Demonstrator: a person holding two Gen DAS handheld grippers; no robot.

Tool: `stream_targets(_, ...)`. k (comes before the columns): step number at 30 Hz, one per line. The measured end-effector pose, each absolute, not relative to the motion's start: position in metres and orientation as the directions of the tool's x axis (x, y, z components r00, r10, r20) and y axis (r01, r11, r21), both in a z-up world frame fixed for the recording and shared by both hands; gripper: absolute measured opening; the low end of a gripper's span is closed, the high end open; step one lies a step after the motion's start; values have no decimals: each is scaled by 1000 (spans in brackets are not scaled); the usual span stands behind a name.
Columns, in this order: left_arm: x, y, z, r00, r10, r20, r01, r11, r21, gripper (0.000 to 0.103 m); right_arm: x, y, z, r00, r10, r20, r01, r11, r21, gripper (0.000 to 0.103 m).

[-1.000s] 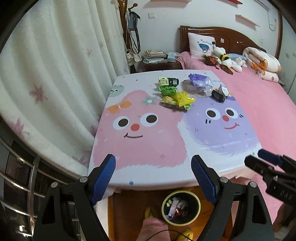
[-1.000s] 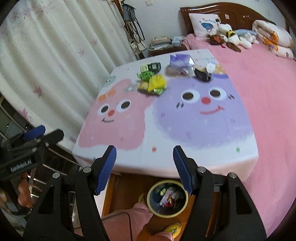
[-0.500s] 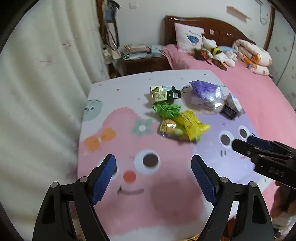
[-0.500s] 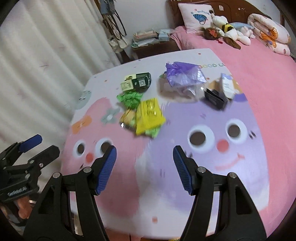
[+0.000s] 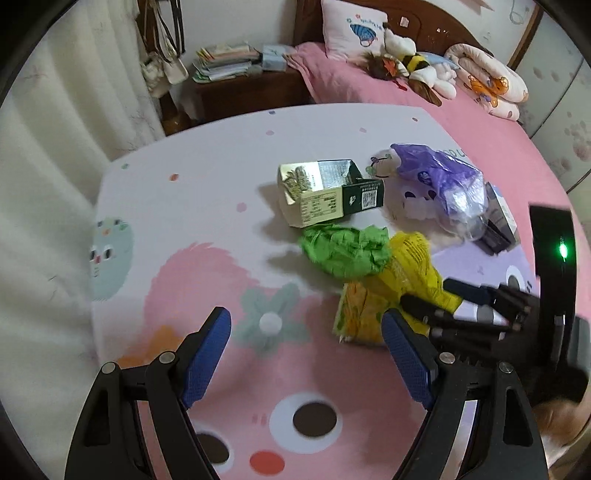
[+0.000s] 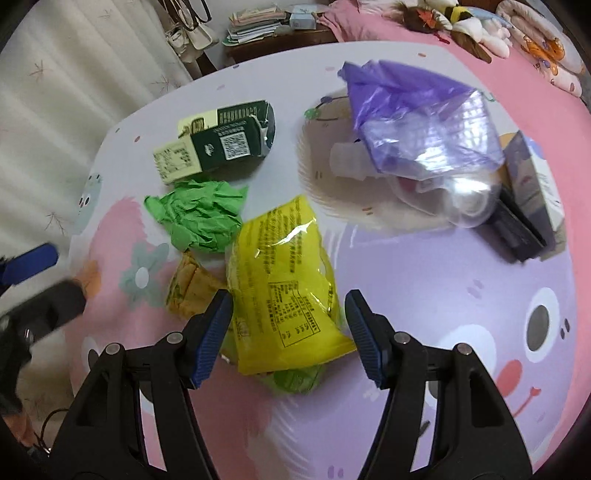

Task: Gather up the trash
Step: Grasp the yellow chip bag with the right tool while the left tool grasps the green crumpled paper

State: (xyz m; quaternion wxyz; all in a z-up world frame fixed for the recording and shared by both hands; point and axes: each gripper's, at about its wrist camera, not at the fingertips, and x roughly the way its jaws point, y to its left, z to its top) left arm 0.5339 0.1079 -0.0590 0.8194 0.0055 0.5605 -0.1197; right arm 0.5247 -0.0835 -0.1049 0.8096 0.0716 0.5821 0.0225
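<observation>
A home bedroom: bed, pillow, plush toys.

Bedroom. Table with a cartoon-print cloth fills the frame centre: pink and purple faces, small flower. White curtain with faint floral marks runs down the left edge. Upper left: bags hang beside a dark wood nightstand stacked with books. Upper right: bed with pink cover, dark wood headboard, white pillow, plush toys, rolled blanket. White wall behind. Even indoor light.
</observation>
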Motion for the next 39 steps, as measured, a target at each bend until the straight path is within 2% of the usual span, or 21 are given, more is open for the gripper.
stream_targets(1, 542, 106, -63, 335, -197, -921, 204, 970, -133, 86, 526, -84, -107, 322, 122, -939, 49, 988, 146, 55)
stream_targets(3, 557, 101, -70, 325, -208, -923, 211, 967, -144, 86, 528, -86, -112, 321, 137, -937, 58, 985, 164, 43)
stream_targets(5, 564, 94, -74, 317, -219, -923, 222, 963, -152, 86, 527, -90, -113, 328, 158, -931, 70, 979, 191, 39)
stream_targets(6, 569, 91, -76, 310, -223, -924, 225, 962, -157, 86, 527, -91, -114, 330, 164, -929, 74, 977, 199, 34)
stream_targets(9, 582, 81, -86, 281, -241, -929, 224, 958, -180, 86, 522, -97, -110, 346, 177, -921, 89, 972, 220, 30)
stream_targets(17, 606, 62, -111, 217, -267, -939, 180, 956, -230, 86, 503, -117, -89, 414, 186, -891, 183, 942, 282, 29)
stream_targets(22, 618, 45, -129, 178, -231, -956, 187, 962, -198, 85, 496, -129, -87, 430, 184, -884, 228, 925, 304, 29)
stream_targets(28, 624, 34, -149, 144, -214, -966, 183, 965, -187, 67, 485, -136, -89, 432, 187, -882, 251, 915, 316, 29)
stream_targets(39, 611, 29, -146, 174, -219, -960, 180, 966, -188, 53, 475, -134, -89, 436, 197, -878, 244, 913, 326, 29)
